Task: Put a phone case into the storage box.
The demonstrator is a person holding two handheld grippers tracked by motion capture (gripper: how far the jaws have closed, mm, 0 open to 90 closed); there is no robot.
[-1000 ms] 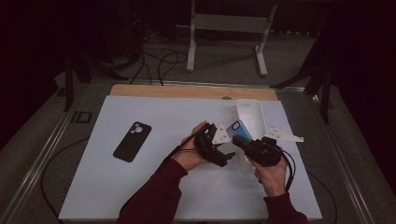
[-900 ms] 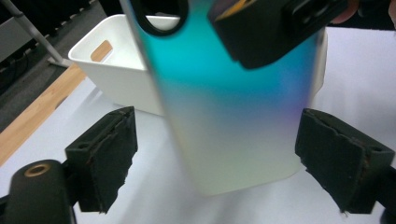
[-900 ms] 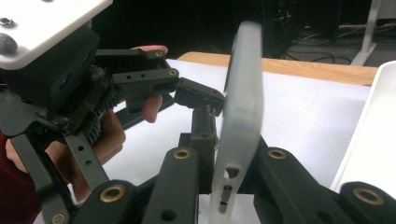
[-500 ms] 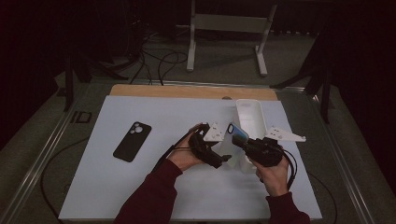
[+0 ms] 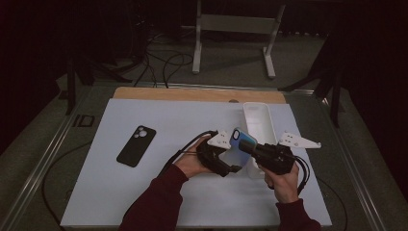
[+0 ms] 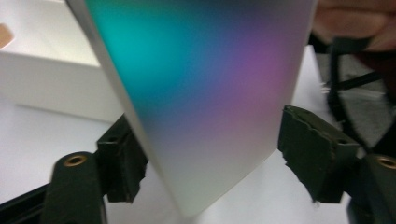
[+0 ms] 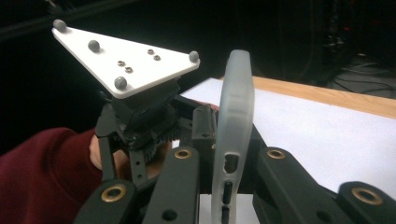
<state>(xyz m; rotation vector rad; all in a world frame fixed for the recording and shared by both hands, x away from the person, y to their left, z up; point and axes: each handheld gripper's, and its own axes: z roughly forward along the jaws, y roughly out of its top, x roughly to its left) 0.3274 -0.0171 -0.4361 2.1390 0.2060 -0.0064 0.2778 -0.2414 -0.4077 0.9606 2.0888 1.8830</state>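
Over the middle of the white table mat point(image 5: 144, 192), a little toward the person's right, the two grippers meet around a phone case with a blue-to-purple sheen point(image 5: 237, 138). The right gripper point(image 5: 246, 145) has its jaws clamped tight on the case: in the right gripper view the frosted edge of the case point(image 7: 233, 130), with its button cut-outs, stands upright, pinched between the two black jaws. The left gripper point(image 5: 230, 156) reaches in from the other side, and in the left gripper view the broad face of the case point(image 6: 201, 93) stands between its pads with a sliver of space showing on the right side; the jaws have just been closing in around the case, which sits between them, but they do not yet press on it (the left pad is partly hidden behind the case's edge, so contact there is hard to judge). The case is held off the mat, just in front of a long white tray point(image 5: 257, 122) that lies toward the table's far right. A dark phone point(image 5: 136, 145) lies flat on the mat well to the left, apart from both hands. The person's red sleeves point(image 5: 154, 202) come in from the bottom edge, and a strip of bare wood point(image 5: 192, 94) borders the far side of the mat.
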